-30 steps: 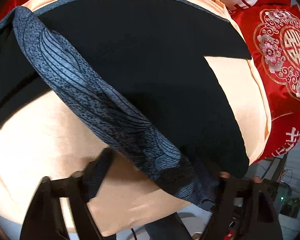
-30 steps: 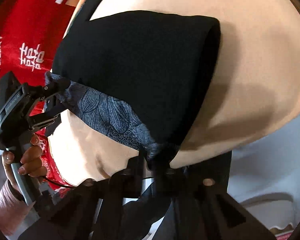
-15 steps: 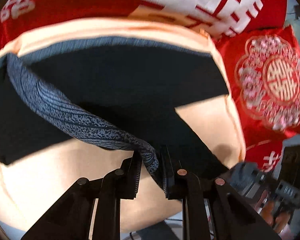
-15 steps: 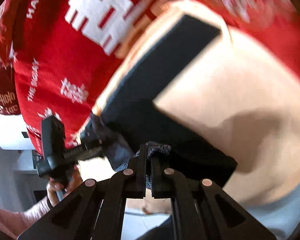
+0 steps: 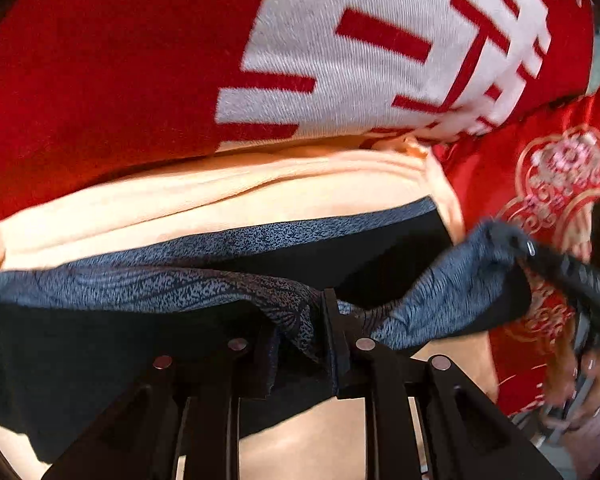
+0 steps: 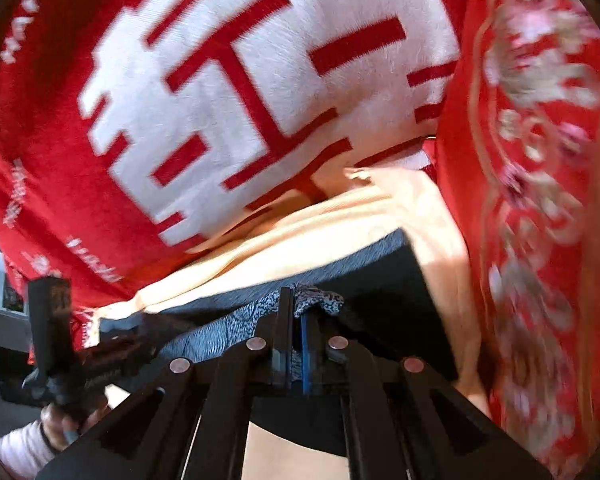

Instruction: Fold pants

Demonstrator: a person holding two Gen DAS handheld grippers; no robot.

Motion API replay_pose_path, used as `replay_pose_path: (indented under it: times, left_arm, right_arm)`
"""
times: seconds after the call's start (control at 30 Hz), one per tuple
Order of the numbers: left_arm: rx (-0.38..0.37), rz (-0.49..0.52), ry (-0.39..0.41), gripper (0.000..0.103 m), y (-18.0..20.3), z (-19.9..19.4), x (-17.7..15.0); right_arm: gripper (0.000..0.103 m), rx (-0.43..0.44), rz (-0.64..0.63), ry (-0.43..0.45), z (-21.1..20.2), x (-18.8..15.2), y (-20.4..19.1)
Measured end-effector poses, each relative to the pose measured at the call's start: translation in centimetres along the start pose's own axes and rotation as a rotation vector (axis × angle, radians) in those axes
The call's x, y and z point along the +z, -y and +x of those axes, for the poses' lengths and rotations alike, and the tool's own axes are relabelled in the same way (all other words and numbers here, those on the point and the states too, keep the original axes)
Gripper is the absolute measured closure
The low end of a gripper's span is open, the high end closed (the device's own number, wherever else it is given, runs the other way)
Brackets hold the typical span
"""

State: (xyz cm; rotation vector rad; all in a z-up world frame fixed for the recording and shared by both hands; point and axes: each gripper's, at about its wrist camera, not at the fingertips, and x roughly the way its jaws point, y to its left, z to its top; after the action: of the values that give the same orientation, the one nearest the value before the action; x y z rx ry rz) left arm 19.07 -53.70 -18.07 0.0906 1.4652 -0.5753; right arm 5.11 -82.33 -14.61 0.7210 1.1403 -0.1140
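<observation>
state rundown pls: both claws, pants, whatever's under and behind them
left claw: shut on the patterned band of the pants
right claw: shut on the same band
pants: black, patterned edge lifted over the lower layer, fold not laid flat
peach cloth: spread under the pants
red blanket: behind, lying still
embroidered red cushion: beside the blanket

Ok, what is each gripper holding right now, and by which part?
Both hold the pants by the patterned blue-grey band: left gripper, right gripper.
</observation>
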Motion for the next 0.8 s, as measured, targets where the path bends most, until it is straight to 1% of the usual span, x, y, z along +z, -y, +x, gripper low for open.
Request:
replay_pose_path:
  times: [0.03, 0.07, 0.1, 0.13, 0.17, 0.2, 0.23, 0.27, 0.33, 0.37, 0.4, 0.43, 0.47, 0.53, 0.57, 0.6, 0.63, 0.67, 0.73, 0.77, 0.8]
  left_arm:
    - [0.031, 0.012, -0.001, 0.064, 0.2, 0.2, 0.1]
    - [0.064, 0.014, 0.006, 0.048, 0.2, 0.2, 0.1]
    - [0.067, 0.012, 0.013, 0.045, 0.1, 0.0, 0.0]
    - [0.059, 0.001, 0.016, 0.045, -0.3, -0.4, -0.1]
    - [0.049, -0.009, 0.01, 0.04, -0.7, -0.8, -0.3]
    - [0.04, -0.019, 0.004, 0.027, -1.1, -1.0, -0.5]
    - [0.059, -0.026, 0.007, 0.021, -1.5, -1.2, -0.7]
    - [0.09, -0.024, 0.02, 0.02, -1.6, -1.5, -1.0]
    - [0.177, 0.0, 0.019, 0.02, -2.1, -1.1, -1.4]
    - [0.205, -0.004, 0.015, 0.02, -2.5, -0.8, -1.5]
    - [0.215, -0.011, 0.013, 0.02, -2.5, -0.4, -1.7]
    - [0.224, -0.024, 0.008, 0.02, -2.9, 0.2, -1.9]
    - [0.236, -0.028, 0.007, 0.02, -3.0, 0.6, -1.9]
    - [0.283, -0.037, 0.002, 0.02, -3.3, 1.8, -2.3]
    - [0.291, -0.04, -0.005, 0.02, -3.3, 2.4, -2.4]
    - [0.3, -0.045, -0.01, 0.02, -3.3, 2.9, -2.6]
    - [0.308, -0.049, -0.016, 0.02, -3.5, 3.4, -2.8]
    - [0.311, -0.054, -0.021, 0.02, -3.6, 3.7, -3.0]
    - [0.331, -0.059, -0.027, 0.02, -3.7, 4.6, -3.5]
    - [0.341, -0.057, -0.023, 0.02, -3.7, 4.8, -3.8]
    - [0.346, -0.054, -0.017, 0.02, -3.7, 4.9, -4.0]
  right_arm:
    - [0.1, -0.005, 0.01, -0.008, 0.7, 0.5, 0.5]
    - [0.1, -0.012, 0.019, -0.014, 1.2, 0.7, 0.8]
    - [0.1, -0.02, 0.025, -0.019, 1.7, 0.9, 1.2]
    - [0.1, -0.026, 0.027, -0.022, 2.0, 1.1, 1.4]
    - [0.1, -0.04, 0.025, -0.02, 2.3, 1.4, 1.6]
    - [0.097, -0.06, 0.021, -0.009, 2.4, 1.7, 1.8]
    - [0.096, -0.07, 0.025, 0.003, 2.4, 2.0, 2.1]
    - [0.096, -0.071, 0.037, 0.006, 2.4, 2.3, 2.3]
    - [0.086, -0.078, 0.059, -0.012, 2.3, 2.5, 2.3]
    - [0.068, -0.092, 0.042, 0.001, 1.8, 2.4, 1.8]
    - [0.038, -0.12, 0.004, 0.032, 0.9, 2.1, 1.0]
    - [0.026, -0.143, -0.029, 0.062, 0.0, 1.8, 0.3]
    - [0.02, -0.157, -0.065, 0.096, -1.0, 1.3, -0.4]
    - [0.023, -0.178, -0.122, 0.111, -2.3, 0.2, -1.3]
    - [0.036, -0.193, -0.139, 0.098, -2.4, -0.4, -1.6]
    - [0.059, -0.202, -0.144, 0.077, -2.2, -0.6, -1.5]
    - [0.067, -0.211, -0.145, 0.049, -1.5, -0.8, -1.2]
    - [0.071, -0.21, -0.14, 0.017, -0.6, -0.8, -1.0]
    - [0.072, -0.201, -0.122, -0.016, 1.3, -0.4, -0.1]
    - [0.072, -0.218, -0.13, -0.035, 2.4, -0.1, 0.2]
    - [0.072, -0.257, -0.145, -0.049, 3.7, 0.2, 0.6]
